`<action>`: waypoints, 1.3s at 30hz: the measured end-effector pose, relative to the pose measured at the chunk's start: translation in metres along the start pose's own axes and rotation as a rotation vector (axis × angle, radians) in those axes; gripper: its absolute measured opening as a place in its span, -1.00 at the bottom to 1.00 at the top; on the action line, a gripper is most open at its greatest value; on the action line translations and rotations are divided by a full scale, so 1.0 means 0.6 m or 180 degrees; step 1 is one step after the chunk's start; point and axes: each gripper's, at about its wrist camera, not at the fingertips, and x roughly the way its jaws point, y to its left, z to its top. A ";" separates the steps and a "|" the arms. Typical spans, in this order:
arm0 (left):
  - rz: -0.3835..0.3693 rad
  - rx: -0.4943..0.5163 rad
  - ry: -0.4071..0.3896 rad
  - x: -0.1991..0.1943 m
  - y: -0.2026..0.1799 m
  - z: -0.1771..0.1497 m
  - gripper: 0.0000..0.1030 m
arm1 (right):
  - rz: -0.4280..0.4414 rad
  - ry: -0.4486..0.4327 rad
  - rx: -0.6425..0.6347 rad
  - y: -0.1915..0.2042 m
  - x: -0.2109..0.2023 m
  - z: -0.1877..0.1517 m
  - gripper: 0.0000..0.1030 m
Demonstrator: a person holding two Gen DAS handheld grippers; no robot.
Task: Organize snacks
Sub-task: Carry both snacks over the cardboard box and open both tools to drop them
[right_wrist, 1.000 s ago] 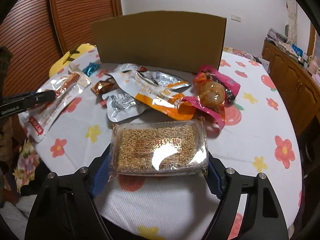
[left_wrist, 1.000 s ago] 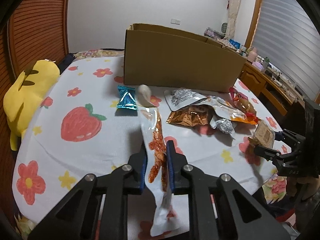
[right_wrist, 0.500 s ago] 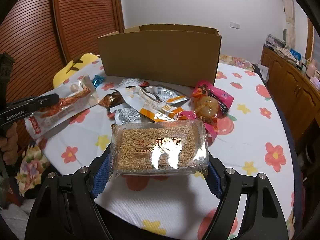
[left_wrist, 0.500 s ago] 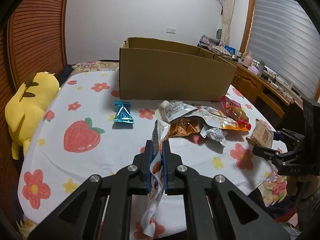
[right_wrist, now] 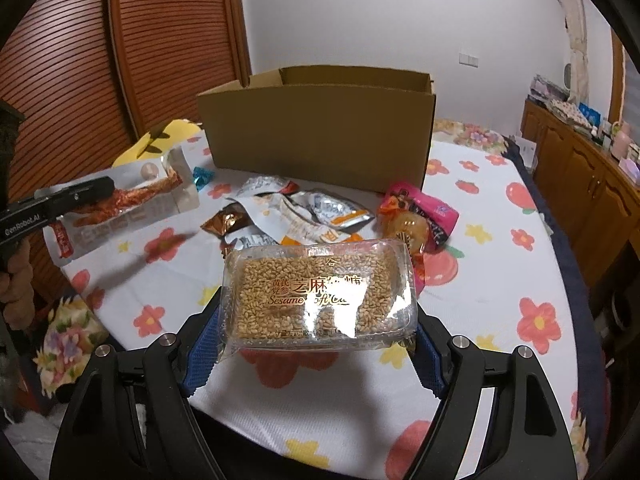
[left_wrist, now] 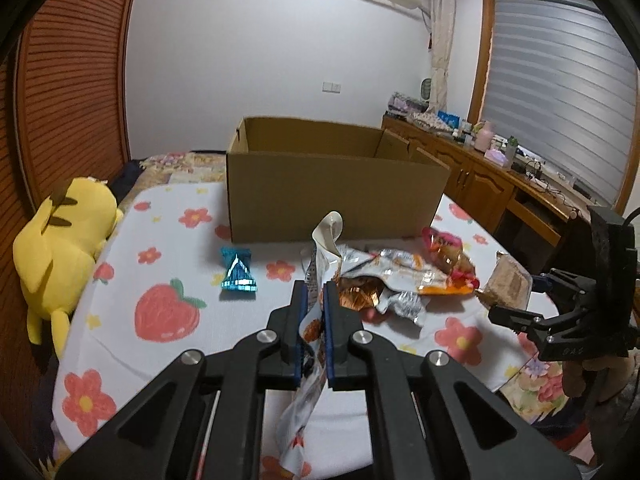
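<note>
My left gripper [left_wrist: 313, 304] is shut on a long clear snack packet [left_wrist: 316, 280] with red-orange strips, held upright above the table; it also shows in the right wrist view [right_wrist: 132, 204]. My right gripper [right_wrist: 318, 328] is shut on a clear pack of sesame candy [right_wrist: 318, 292], lifted above the table's near edge; the pack also shows in the left wrist view [left_wrist: 506, 286]. An open cardboard box [left_wrist: 332, 196] stands at the back of the table, also seen in the right wrist view [right_wrist: 320, 132]. A pile of loose snack packets [right_wrist: 296, 212] lies in front of it.
A blue candy wrapper [left_wrist: 238, 270] lies left of the pile. A pink packet [right_wrist: 420, 216] lies at its right. A yellow plush toy [left_wrist: 60, 240] sits at the table's left edge. The flowered tablecloth [left_wrist: 160, 320] covers the table. Wooden cabinets [left_wrist: 500, 184] stand along the right wall.
Both grippers have risen with their packets, so the box's open top now shows. The long packet has turned from flat to upright in my left gripper.
</note>
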 end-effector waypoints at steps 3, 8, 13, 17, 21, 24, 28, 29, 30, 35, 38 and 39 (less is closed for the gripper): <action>-0.0018 0.0042 -0.0057 -0.003 -0.002 0.021 -0.93 | -0.0013 -0.0059 -0.0048 0.000 -0.009 0.016 0.58; 0.0011 0.0157 -0.0190 0.003 0.001 0.066 -0.93 | -0.0043 -0.0179 -0.0155 -0.002 -0.020 0.052 0.58; 0.0047 0.0195 -0.0343 0.024 0.016 0.129 -0.93 | -0.0132 -0.0361 -0.0291 -0.009 -0.020 0.107 0.58; 0.0095 0.0190 -0.0408 0.046 0.034 0.171 -0.93 | -0.0146 -0.0494 -0.0332 -0.016 -0.019 0.154 0.58; 0.0116 0.0158 -0.0433 0.066 0.047 0.202 -0.93 | -0.0139 -0.0572 -0.0336 -0.027 -0.009 0.199 0.58; 0.0145 0.0168 -0.0456 0.081 0.053 0.220 -0.93 | -0.0093 -0.0594 -0.0313 -0.033 0.004 0.222 0.58; 0.0145 0.0159 -0.0437 0.106 0.058 0.241 -0.93 | -0.0135 -0.0587 -0.0338 -0.034 0.029 0.249 0.58; 0.0155 0.0166 -0.0431 0.113 0.059 0.245 -0.93 | -0.0144 -0.0585 -0.0351 -0.033 0.036 0.256 0.58; 0.0163 0.0172 -0.0429 0.120 0.059 0.248 -0.93 | -0.0152 -0.0582 -0.0361 -0.033 0.042 0.261 0.58; 0.0189 0.0222 -0.0388 0.149 0.051 0.261 -0.93 | -0.0182 -0.0538 -0.0322 -0.036 0.076 0.277 0.58; 0.0206 0.0235 -0.0343 0.168 0.049 0.263 -0.93 | -0.0162 -0.0527 -0.0253 -0.042 0.095 0.284 0.58; 0.0211 0.0234 -0.0329 0.173 0.048 0.263 -0.93 | -0.0166 -0.0517 -0.0230 -0.043 0.101 0.286 0.58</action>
